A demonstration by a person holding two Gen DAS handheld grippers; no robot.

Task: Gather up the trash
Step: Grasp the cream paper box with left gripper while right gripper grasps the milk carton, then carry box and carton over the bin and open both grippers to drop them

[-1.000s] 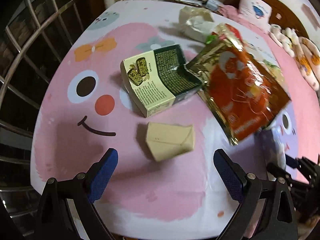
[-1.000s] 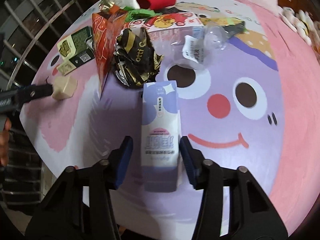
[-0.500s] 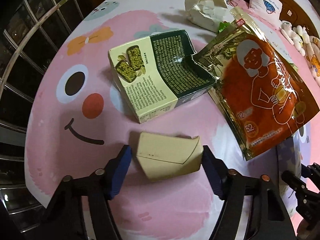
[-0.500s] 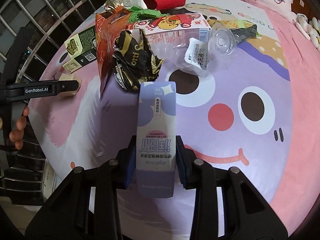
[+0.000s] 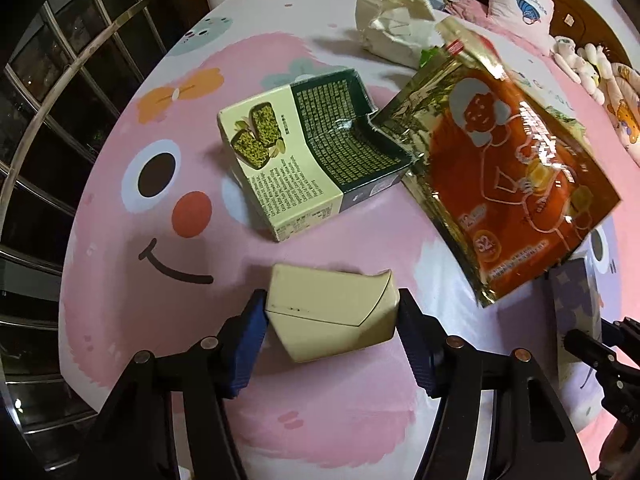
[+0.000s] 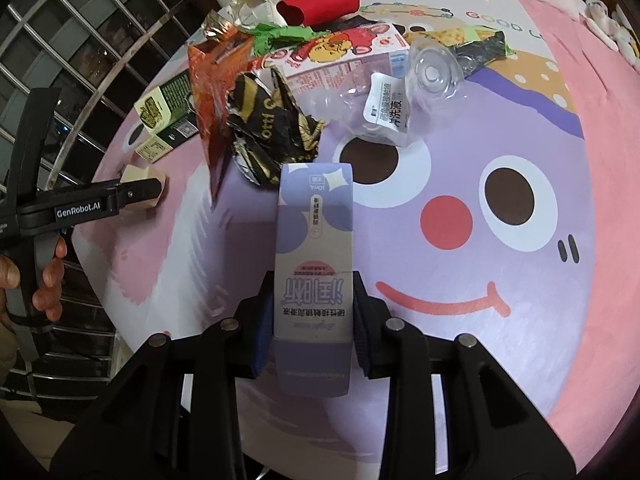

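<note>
A small beige carton (image 5: pixel 328 300) lies on the pink part of the tablecloth (image 5: pixel 120 288), and my left gripper (image 5: pixel 330 312) is shut on it, a blue pad pressed against each side. The same carton (image 6: pixel 134 172) shows in the right wrist view, behind the left gripper's finger (image 6: pixel 132 194). My right gripper (image 6: pixel 312 296) is shut on the near end of a long lavender box (image 6: pixel 316 216), which points away from me over the purple cartoon face. That lavender box (image 5: pixel 572 304) is also at the right edge of the left wrist view.
Beyond the beige carton lie a dented green-and-cream box (image 5: pixel 312 168), an orange foil bag (image 5: pixel 512 176) and crumpled paper (image 5: pixel 396 28). A black-gold wrapper (image 6: pixel 268 128), clear plastic bottle (image 6: pixel 400 96), cartoon-bear box (image 6: pixel 340 56) and red roll (image 6: pixel 316 4) lie further back. A hand (image 6: pixel 48 272) holds the left gripper beside a window grille (image 6: pixel 80 60).
The left gripper came forward around the beige carton and its wide jaws closed onto it. The right gripper's jaws narrowed until the pads met the lavender box.
</note>
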